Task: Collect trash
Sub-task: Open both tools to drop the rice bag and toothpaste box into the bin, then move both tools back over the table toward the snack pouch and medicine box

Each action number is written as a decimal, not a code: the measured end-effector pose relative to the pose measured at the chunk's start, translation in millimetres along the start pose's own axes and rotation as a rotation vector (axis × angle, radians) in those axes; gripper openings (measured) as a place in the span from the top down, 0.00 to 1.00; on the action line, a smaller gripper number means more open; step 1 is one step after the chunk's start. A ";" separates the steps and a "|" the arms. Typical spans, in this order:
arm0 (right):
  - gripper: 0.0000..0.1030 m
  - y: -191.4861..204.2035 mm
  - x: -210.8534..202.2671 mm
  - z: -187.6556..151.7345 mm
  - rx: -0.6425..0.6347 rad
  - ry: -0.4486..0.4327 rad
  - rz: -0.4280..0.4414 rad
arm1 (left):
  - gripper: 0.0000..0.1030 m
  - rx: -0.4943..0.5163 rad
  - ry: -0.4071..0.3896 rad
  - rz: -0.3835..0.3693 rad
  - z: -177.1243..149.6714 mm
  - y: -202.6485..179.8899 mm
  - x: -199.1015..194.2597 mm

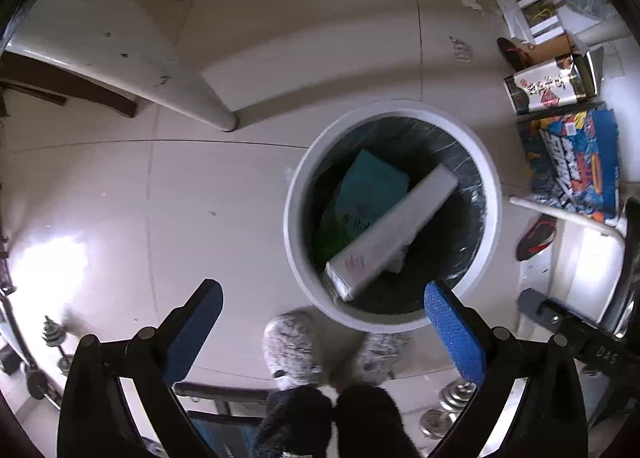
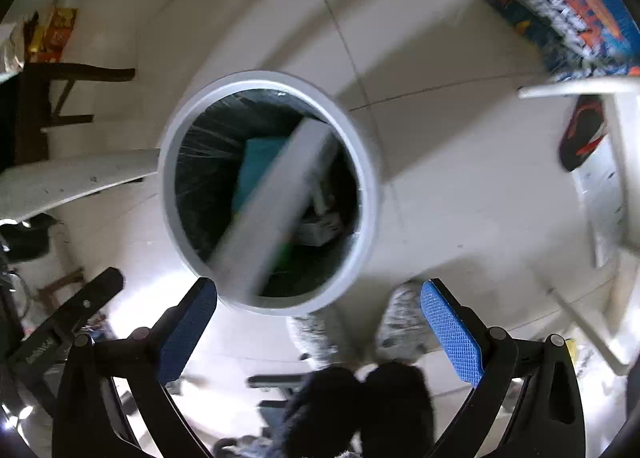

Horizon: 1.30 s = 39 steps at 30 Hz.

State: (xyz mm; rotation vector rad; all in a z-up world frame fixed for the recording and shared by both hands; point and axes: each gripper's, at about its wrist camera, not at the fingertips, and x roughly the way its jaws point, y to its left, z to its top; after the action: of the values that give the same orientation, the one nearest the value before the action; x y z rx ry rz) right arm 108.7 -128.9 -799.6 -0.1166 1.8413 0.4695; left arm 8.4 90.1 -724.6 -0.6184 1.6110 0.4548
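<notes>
Left gripper, right gripper: jaws apart, empty, above white bin; grey box leans inside on teal packet.

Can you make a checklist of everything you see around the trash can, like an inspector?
Surface: pale tiled floor, shiny glare patch.
Job's things: white trash can with dark liner; long grey box and teal packet inside.
Clutter: colourful boxes, shoe, weight plates.
Grippers: left hand-held gripper and right hand-held gripper open, empty, above the can.
Cables: nothing seen.
Surroundings: table leg, fuzzy slippers.
</notes>
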 end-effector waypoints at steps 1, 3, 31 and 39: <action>0.00 4.7 -3.3 -2.7 -0.017 -0.012 -0.026 | 0.00 0.007 0.003 0.015 -2.5 -0.5 -1.0; 0.00 5.9 -5.1 -3.0 -0.040 -0.027 -0.070 | 0.00 0.019 0.008 0.035 -6.4 -1.4 -3.4; 0.00 67.4 -201.1 -126.1 -0.136 -0.241 -0.218 | 0.00 0.084 -0.107 0.017 -96.2 -1.3 -197.1; 0.00 99.8 -305.7 -177.6 -0.153 -0.286 -0.211 | 0.00 0.137 -0.164 -0.005 -123.8 0.3 -293.8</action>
State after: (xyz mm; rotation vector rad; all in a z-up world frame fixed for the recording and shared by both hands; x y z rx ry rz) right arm 17.2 -151.4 -444.5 -0.3279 1.4938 0.4528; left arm -68.2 52.1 -417.5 -0.4695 1.4701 0.3785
